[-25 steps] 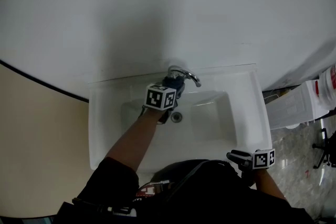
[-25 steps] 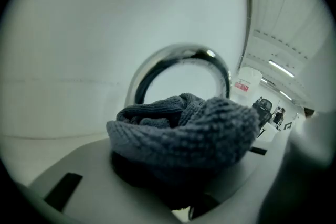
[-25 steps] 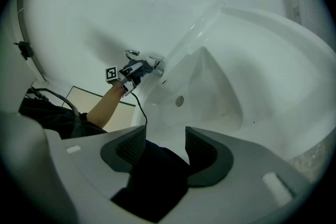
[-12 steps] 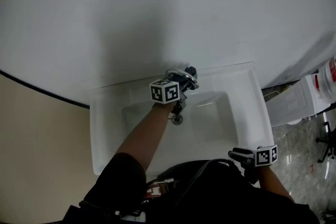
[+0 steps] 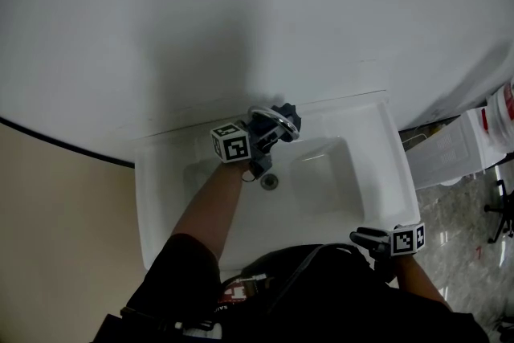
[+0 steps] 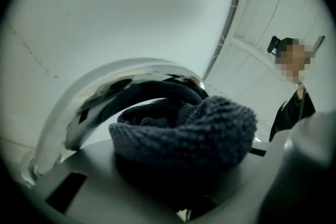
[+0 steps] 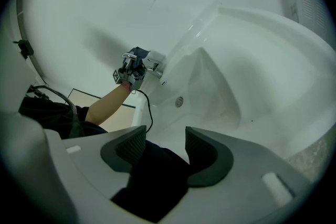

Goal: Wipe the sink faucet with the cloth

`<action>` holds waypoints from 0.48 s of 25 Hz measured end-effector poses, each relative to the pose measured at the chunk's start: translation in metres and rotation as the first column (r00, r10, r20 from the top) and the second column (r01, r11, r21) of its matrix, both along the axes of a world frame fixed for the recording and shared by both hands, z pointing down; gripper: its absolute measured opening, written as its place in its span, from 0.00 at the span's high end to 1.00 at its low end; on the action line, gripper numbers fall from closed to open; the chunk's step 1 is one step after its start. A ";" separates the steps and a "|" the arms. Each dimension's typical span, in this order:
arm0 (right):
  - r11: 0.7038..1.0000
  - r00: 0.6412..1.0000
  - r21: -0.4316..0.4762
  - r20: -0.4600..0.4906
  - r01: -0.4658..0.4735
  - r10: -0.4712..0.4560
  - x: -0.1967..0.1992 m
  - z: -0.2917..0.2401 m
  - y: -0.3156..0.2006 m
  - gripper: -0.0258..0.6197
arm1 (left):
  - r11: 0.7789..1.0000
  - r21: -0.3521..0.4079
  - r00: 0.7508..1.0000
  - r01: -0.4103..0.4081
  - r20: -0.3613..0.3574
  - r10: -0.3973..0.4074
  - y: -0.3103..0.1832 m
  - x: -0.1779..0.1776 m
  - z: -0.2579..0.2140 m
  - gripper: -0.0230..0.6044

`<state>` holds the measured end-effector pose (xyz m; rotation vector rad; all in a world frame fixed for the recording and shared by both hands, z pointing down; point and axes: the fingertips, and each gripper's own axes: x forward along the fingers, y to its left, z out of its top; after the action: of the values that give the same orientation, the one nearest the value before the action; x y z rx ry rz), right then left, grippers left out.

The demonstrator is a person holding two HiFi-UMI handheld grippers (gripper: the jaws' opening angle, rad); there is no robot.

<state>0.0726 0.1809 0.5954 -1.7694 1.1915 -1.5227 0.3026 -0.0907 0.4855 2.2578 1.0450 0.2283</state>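
A chrome faucet [image 5: 265,115] curves over the back rim of the white sink [image 5: 373,173]. My left gripper [image 5: 269,129] is up against the spout, shut on a dark blue knitted cloth [image 5: 287,120]. Its jaws have just been closing, with the cloth between them. In the left gripper view the bunched cloth [image 6: 184,131] fills my left gripper [image 6: 194,176] and lies under the faucet's [image 6: 89,97] chrome arch. My right gripper [image 5: 377,241] rests at the sink's front right corner, open and empty [image 7: 165,147]. From there the faucet [image 7: 153,66] and left gripper [image 7: 134,68] show far off.
The drain [image 5: 270,181] sits mid-basin, below the spout. A white slatted bin [image 5: 450,161] and a red-and-white container [image 5: 502,120] stand on the floor to the right. A black cable [image 7: 148,113] hangs from the left forearm. A person [image 6: 294,102] shows far right.
My left gripper has risen from low in the basin to the faucet's arch and turned, carrying the cloth up against the spout. The right gripper has stayed put.
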 end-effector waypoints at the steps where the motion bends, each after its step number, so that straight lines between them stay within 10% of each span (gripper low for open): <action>1: 1.000 1.000 0.000 -0.001 0.005 -0.005 0.000 0.000 -0.002 0.61 | 1.000 -0.001 1.000 -0.025 -0.006 0.025 -0.002 -0.008 0.000 0.82; 6: 0.999 0.999 -0.014 0.006 0.036 -0.036 0.001 0.003 -0.010 0.61 | 0.976 0.016 0.975 -0.217 -0.041 0.217 0.003 -0.048 -0.018 0.81; 12: 0.998 0.998 -0.005 -0.018 0.067 -0.067 0.001 -0.001 -0.025 0.61 | 0.947 0.246 0.978 -0.207 0.027 0.207 0.007 -0.077 -0.019 0.81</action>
<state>0.0733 0.1556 0.5939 -1.7662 1.2696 -1.5512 0.2261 -0.0837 0.4669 2.3637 1.3181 0.4721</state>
